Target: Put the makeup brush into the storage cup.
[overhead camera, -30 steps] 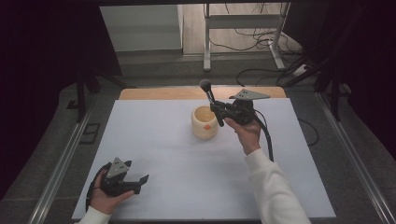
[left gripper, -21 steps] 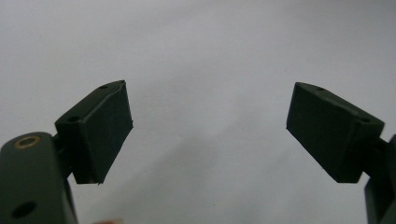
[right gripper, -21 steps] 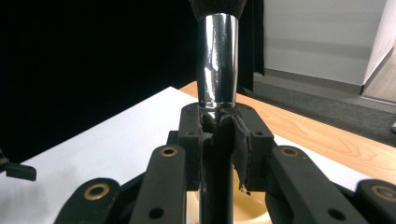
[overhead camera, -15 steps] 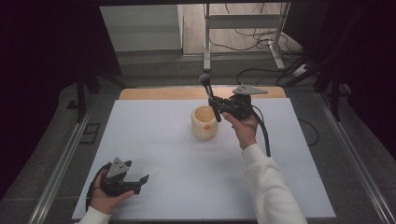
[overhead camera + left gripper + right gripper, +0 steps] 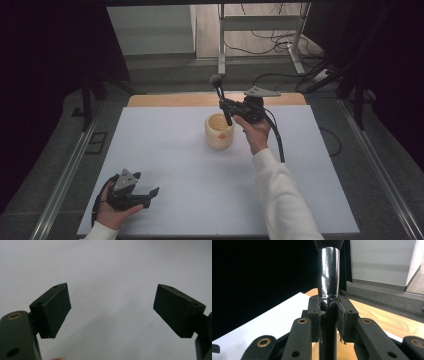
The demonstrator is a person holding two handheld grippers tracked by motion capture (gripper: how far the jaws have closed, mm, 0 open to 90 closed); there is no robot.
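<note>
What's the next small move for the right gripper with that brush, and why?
Probably lower the brush handle-first into the cup: the right gripper is clamped on its handle, bristles up, with the lower end over the cup's mouth.

Our left gripper (image 5: 112, 312) hangs over the white table (image 5: 110, 265), its two black pads (image 5: 56, 311) spread wide apart, bare surface showing between them.

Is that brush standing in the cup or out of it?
Out. The right tongs grip the brush above the cup, bristles up, handle end over its rim.
</note>
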